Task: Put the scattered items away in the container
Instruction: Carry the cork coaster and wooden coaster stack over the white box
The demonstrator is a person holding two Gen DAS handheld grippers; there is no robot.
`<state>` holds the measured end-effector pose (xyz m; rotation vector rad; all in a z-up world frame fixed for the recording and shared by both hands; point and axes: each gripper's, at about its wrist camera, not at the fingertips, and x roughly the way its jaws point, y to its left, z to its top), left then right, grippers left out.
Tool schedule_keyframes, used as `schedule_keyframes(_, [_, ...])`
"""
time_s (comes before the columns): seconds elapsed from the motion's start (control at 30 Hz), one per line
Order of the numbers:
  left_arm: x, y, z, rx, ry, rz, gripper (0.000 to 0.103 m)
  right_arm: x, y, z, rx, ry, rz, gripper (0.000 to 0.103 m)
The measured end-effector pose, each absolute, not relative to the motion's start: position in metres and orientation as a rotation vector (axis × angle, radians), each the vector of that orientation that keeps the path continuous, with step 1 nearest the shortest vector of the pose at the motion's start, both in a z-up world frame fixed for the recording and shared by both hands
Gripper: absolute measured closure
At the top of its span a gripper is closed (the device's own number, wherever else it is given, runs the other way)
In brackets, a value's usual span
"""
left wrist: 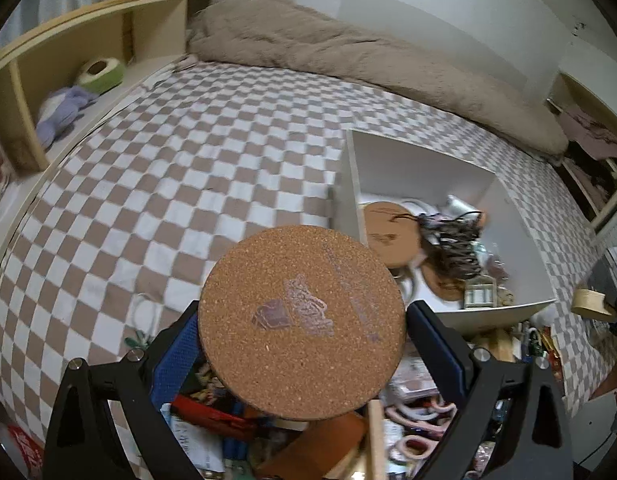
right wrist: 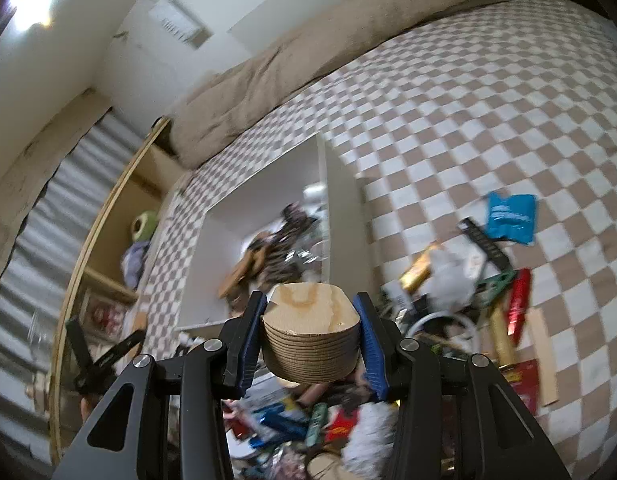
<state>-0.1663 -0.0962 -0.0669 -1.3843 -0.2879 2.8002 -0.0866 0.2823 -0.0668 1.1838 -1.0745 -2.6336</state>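
Note:
My left gripper (left wrist: 302, 320) is shut on a round cork coaster (left wrist: 300, 320) with a printed design, held flat above the clutter, just left of the white box (left wrist: 520, 232). The box holds another cork coaster (left wrist: 388, 236), a dark hair claw (left wrist: 454, 246) and other small items. My right gripper (right wrist: 310, 324) is shut on a stack of wooden oval plates (right wrist: 310, 344), held near the white box (right wrist: 228, 236), which shows in the right wrist view with items inside. The right gripper with the plates also shows at the far right of the left wrist view (left wrist: 588, 300).
Scattered items lie on the checkered bedcover (left wrist: 188, 184): packets and pink rings (left wrist: 416, 412), a blue pouch (right wrist: 510, 218), a red packet (right wrist: 518, 300), a white ring (right wrist: 440, 320). A beige blanket (left wrist: 348, 56) lies along the wall. A wooden shelf (left wrist: 68, 76) holds plush toys.

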Motion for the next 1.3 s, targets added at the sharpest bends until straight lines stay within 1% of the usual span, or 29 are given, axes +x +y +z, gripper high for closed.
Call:
schedule_keyframes(0.27, [-0.18,-0.051,-0.056,-1.328,-0.229,2.73,0.004,-0.1,0.242,-0.054,1.146,-1.008,-2.532,0.058])
schedule_keyframes(0.5, [-0.211,-0.022,-0.052,-1.303,-0.198,2.687,0.004,-0.119,0.228,-0.049,1.136,-0.977,-2.517,0.058])
schedule_keyframes(0.73, [-0.239,0.0,-0.061,-1.303,-0.174,2.63,0.004,-0.136,0.235,-0.044,1.114,-0.984,-2.536,0.058])
schedule_keyframes(1.07, [-0.272,0.034,-0.085,-1.354,-0.13,2.523,0.004,-0.173,0.228,-0.041,1.144,-0.929,-2.546,0.058])
schedule_keyframes(1.3, [-0.279,0.037,-0.095,-1.419,-0.068,2.483,0.004,-0.205,0.22,-0.034,1.148,-0.887,-2.549,0.058])
